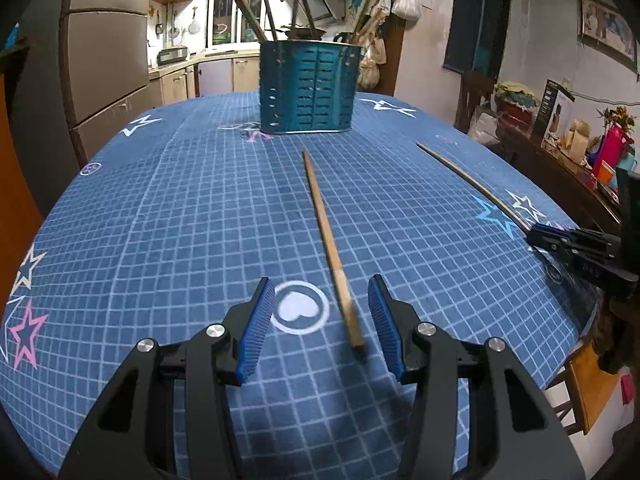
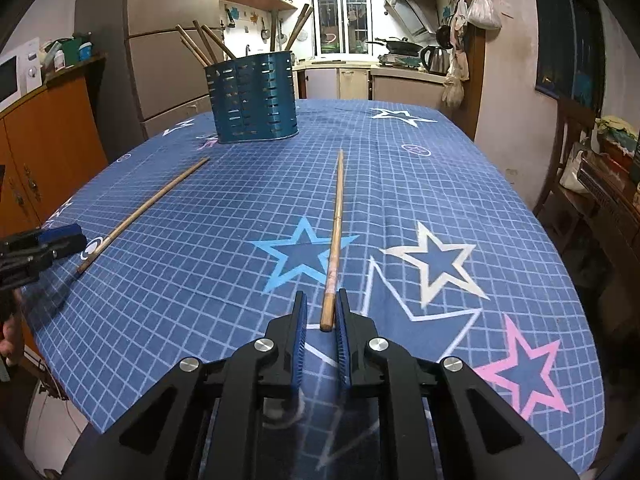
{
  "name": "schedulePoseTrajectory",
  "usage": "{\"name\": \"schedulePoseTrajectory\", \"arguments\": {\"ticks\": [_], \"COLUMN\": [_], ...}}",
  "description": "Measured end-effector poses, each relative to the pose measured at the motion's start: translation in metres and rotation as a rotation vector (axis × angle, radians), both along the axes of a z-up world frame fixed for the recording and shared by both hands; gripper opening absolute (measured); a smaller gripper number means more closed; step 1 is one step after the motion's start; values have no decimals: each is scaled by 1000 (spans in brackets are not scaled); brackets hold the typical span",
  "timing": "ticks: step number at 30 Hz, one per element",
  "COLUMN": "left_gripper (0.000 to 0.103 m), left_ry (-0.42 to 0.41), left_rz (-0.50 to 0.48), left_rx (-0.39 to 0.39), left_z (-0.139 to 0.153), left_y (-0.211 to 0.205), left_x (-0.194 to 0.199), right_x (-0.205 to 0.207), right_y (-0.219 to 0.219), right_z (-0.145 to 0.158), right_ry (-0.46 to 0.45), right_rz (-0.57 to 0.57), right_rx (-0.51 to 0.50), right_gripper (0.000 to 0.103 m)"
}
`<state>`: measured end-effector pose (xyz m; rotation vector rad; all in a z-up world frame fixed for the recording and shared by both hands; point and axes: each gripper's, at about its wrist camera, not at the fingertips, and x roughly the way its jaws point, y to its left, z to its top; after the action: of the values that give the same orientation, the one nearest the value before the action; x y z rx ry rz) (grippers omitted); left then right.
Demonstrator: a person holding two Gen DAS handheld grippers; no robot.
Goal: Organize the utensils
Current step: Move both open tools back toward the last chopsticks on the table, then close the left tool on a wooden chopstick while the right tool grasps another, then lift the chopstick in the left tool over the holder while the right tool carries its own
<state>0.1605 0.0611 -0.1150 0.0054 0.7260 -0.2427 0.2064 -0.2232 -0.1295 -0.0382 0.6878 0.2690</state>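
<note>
Two wooden chopsticks lie on the blue grid tablecloth (image 1: 180, 220), in front of a blue slotted utensil holder (image 1: 306, 88) (image 2: 254, 100) with several sticks in it. My left gripper (image 1: 320, 284) is open just above the cloth. The thick end of one chopstick (image 1: 328, 240) lies between its jaws, nearer the right pad and touching neither. My right gripper (image 2: 321, 295) stands with narrow jaws around the end of the other chopstick (image 2: 336, 232). A gap shows at the left pad, so it is open. Each view catches the other gripper (image 1: 536, 236) (image 2: 76, 236) at its chopstick (image 1: 472, 182) (image 2: 144, 212).
The table edge runs close on the right in the left wrist view, with a wooden chair (image 1: 588, 384) and a cluttered sideboard (image 1: 560, 152) beyond. An orange cabinet (image 2: 44, 152) and a fridge (image 2: 168, 60) stand left of the table. A kitchen counter (image 2: 380, 80) lies behind.
</note>
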Motion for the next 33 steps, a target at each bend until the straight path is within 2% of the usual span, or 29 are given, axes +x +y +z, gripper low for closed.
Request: {"name": "schedulePoseTrajectory", "arguments": {"ticks": [8,10,13,18,19,20,24,33], "left_gripper": [46,34,27,25,21,18,8,6], "left_ry": [-4,-8,-28,-60,-73,-81,-103,-131], "left_rz": [-9,-16,-12,20,33,45,90,108], "left_rx": [16,14,32,42,48,49,26,1], "left_z": [-10,-10,-12,-15,-16,-16,-18,-11], "left_y": [-15,-19,-27,-30,-30,-30,-25,-22], "left_x": [-1,-2,-8,-15,-17,-19,-21,-27], "right_x": [-3,-7,-10,-15,-16,-17,-20,-31], "right_y": [-1,-2,-4,-5,-4,-4,-5,-5], "right_z": [-2,-4,-5,-8,-8,-8,-8,-1], "right_ry": [-30,-39,-51,-77,-80,-85,-97,-141], "right_rz": [-8,-12,-13,-24,-27,-31,-37,-44], "right_rx": [7,6,8,8,7,6,2,8], "right_gripper": [16,16,16,16,15,9,8,8]}}
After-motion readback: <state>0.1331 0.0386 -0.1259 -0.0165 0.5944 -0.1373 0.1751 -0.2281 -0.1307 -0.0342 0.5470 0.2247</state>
